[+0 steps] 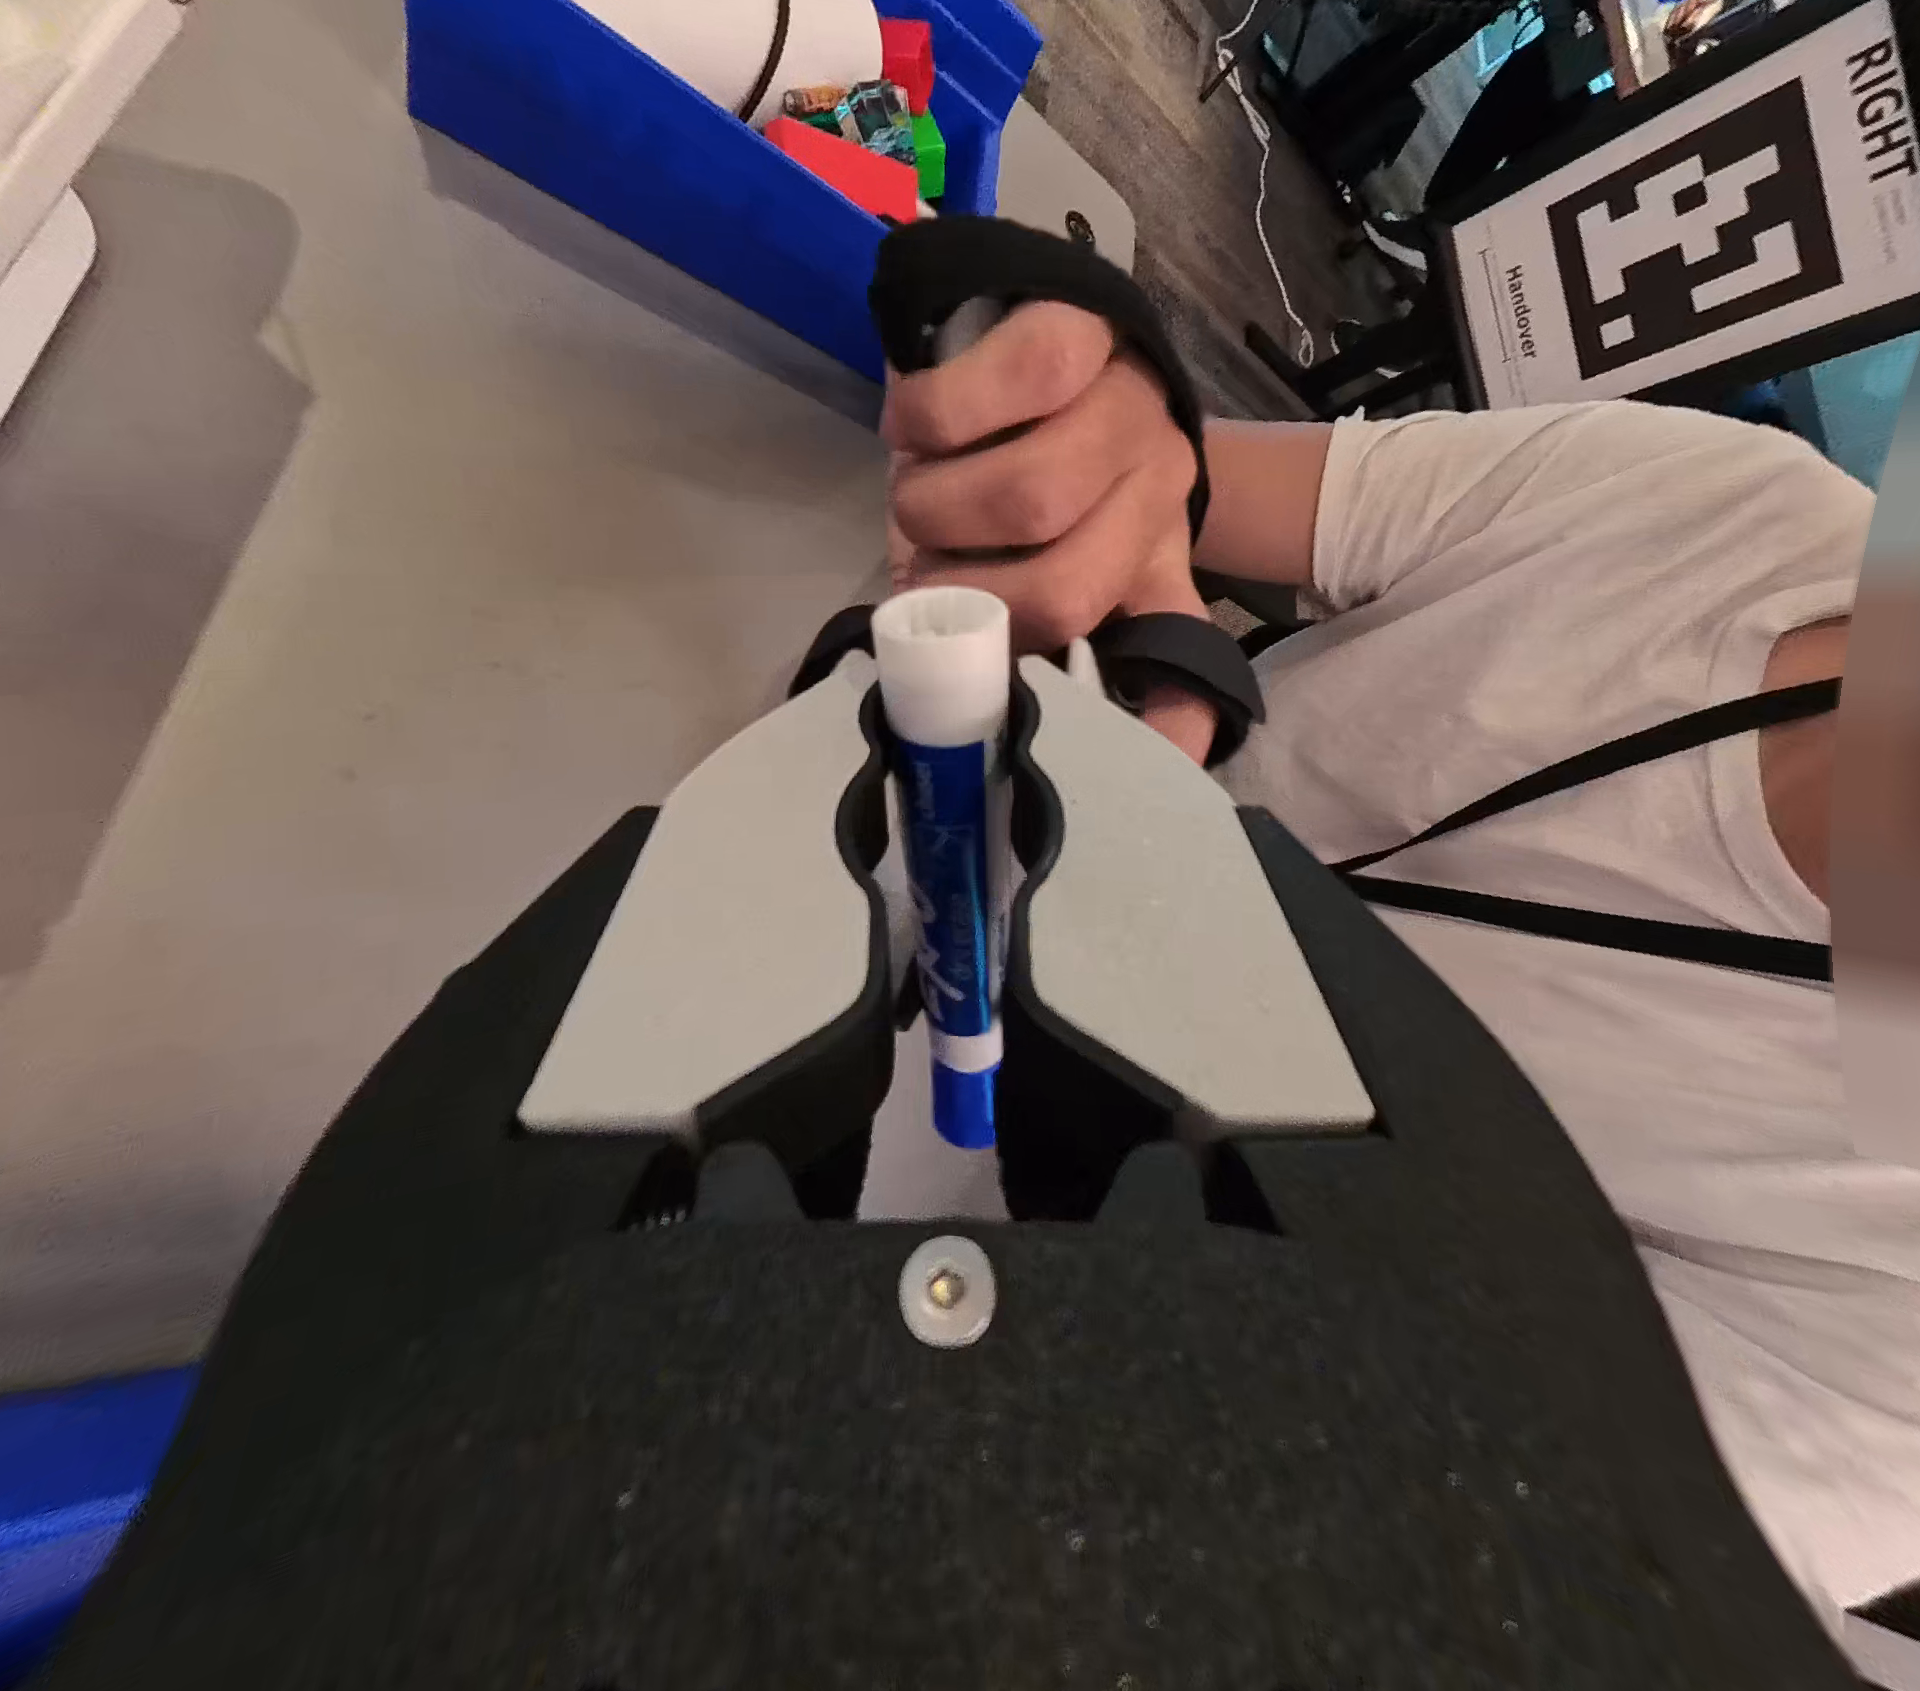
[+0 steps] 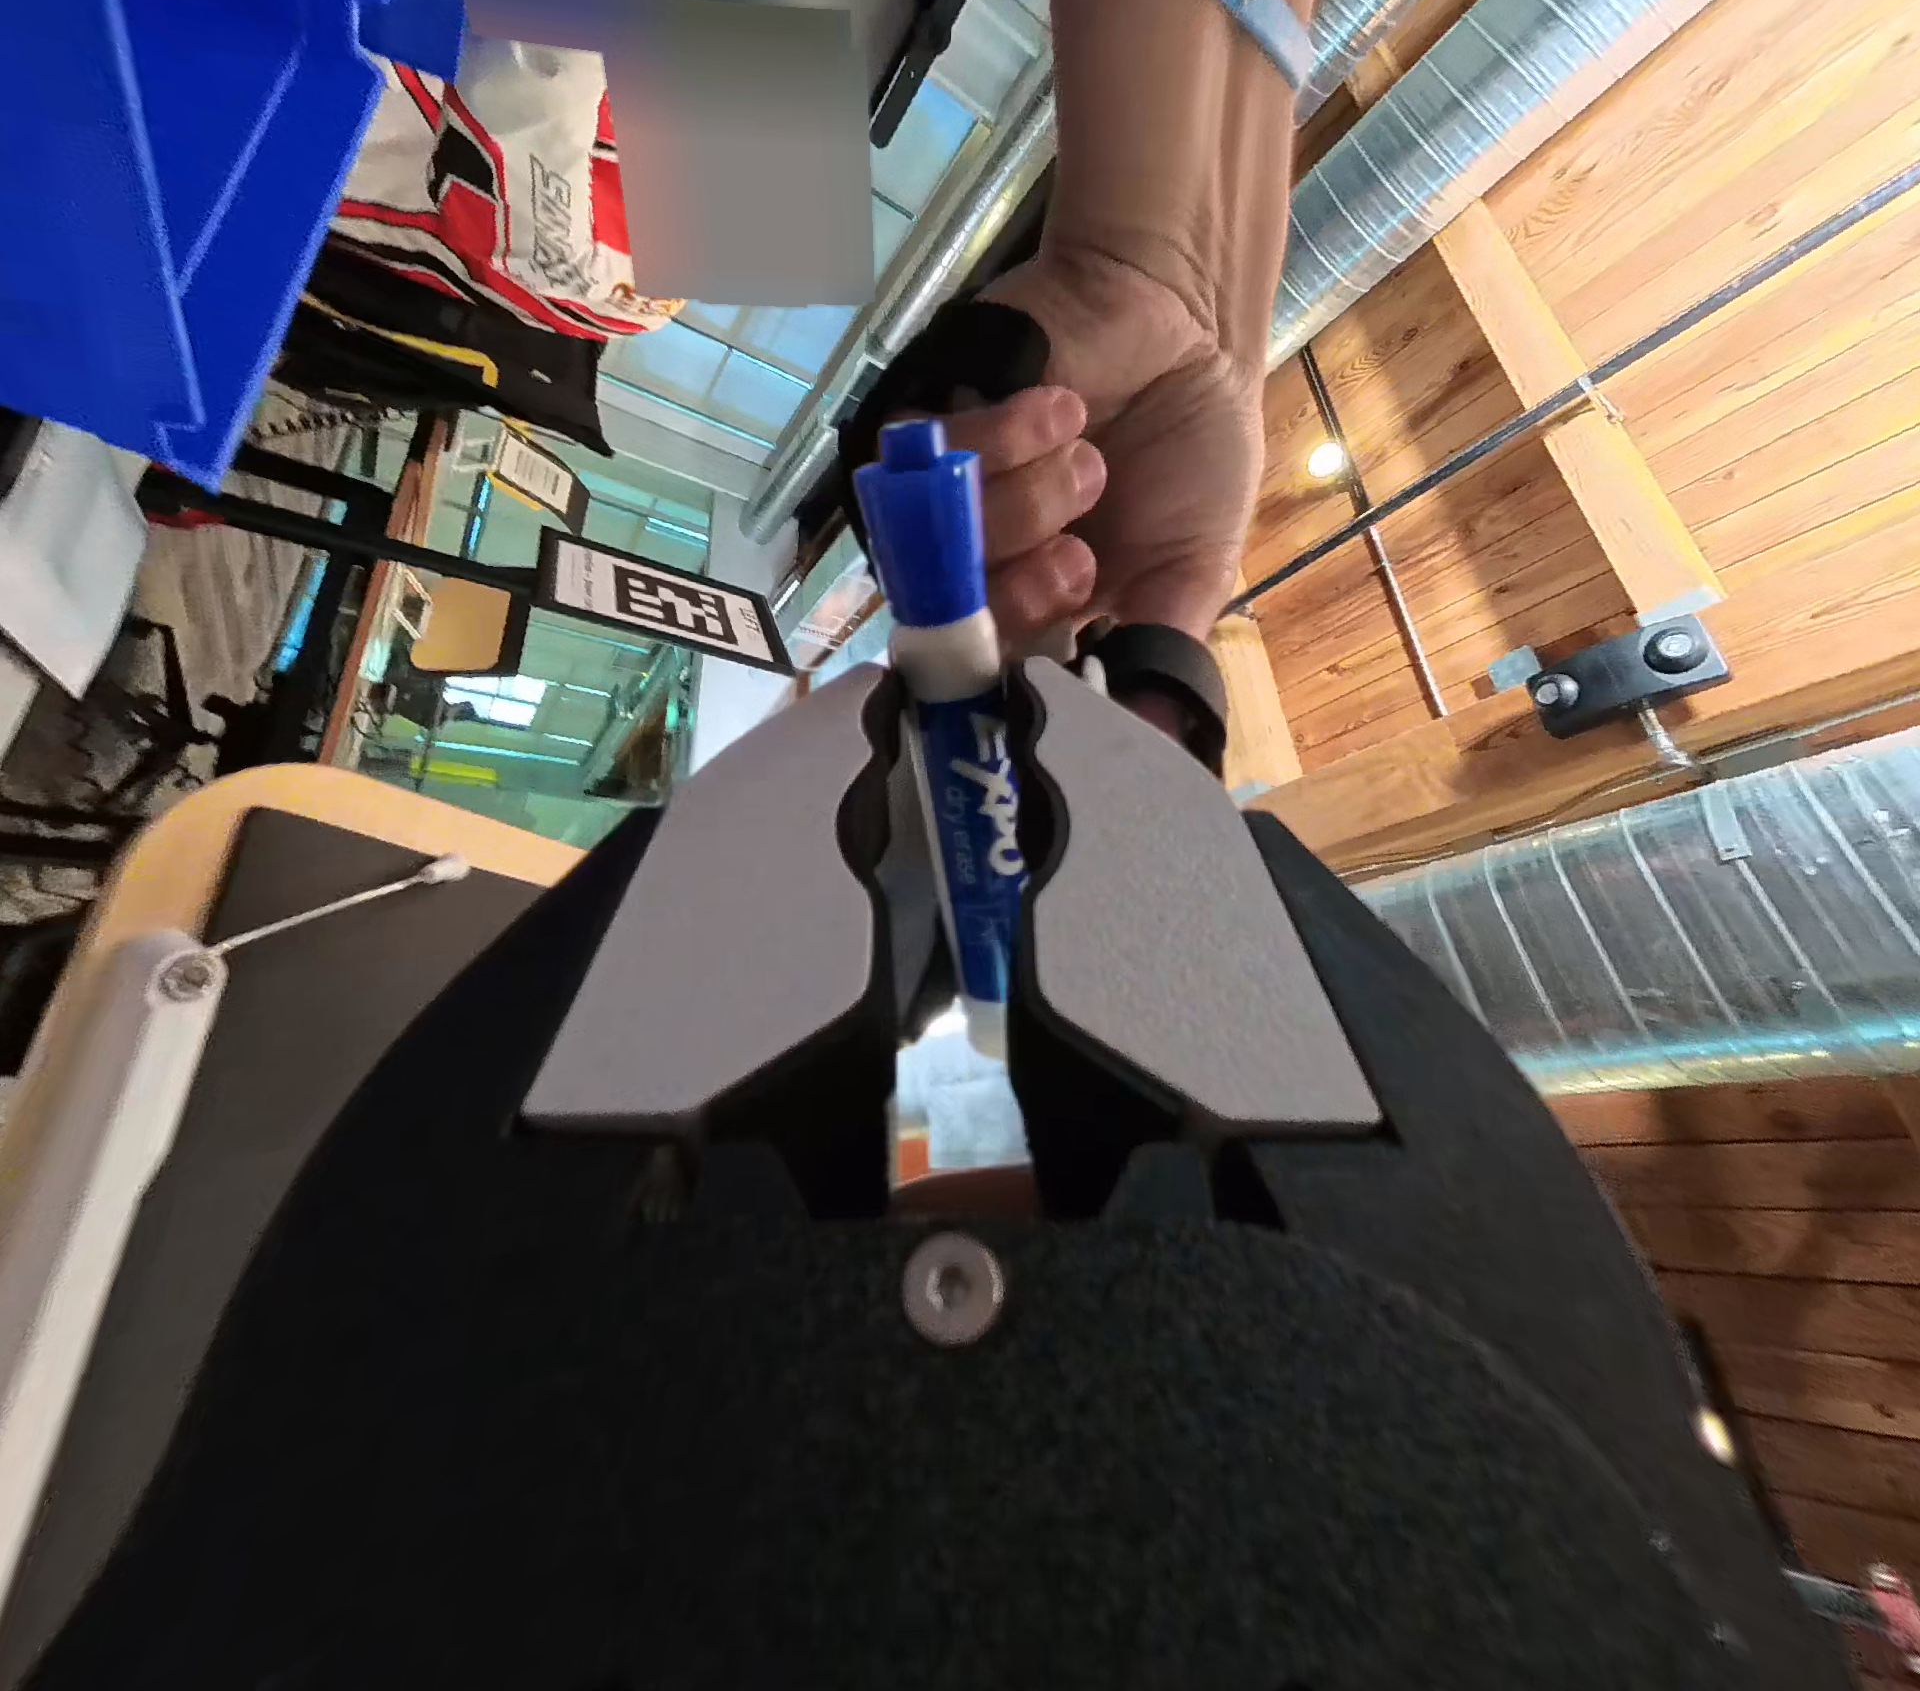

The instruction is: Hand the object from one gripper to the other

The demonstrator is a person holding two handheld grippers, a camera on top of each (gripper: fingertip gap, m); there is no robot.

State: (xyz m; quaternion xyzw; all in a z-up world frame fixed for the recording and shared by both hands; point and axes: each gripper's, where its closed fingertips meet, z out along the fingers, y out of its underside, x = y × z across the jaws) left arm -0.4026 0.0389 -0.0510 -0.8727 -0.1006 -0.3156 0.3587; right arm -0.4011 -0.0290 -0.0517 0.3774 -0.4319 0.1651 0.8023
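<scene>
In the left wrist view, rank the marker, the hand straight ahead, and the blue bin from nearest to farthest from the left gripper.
1. The marker: clamped in the left gripper, white end poking out past the tips.
2. The hand: just beyond the tips, straight ahead.
3. The blue bin: farthest, up on the table to the left.

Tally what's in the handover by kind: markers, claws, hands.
Markers: 1 (blue marker)
Claws: 2 (left claw, right claw), both closed on the marker
Hands: 2 (right hand, left hand)
Total: 5
</scene>
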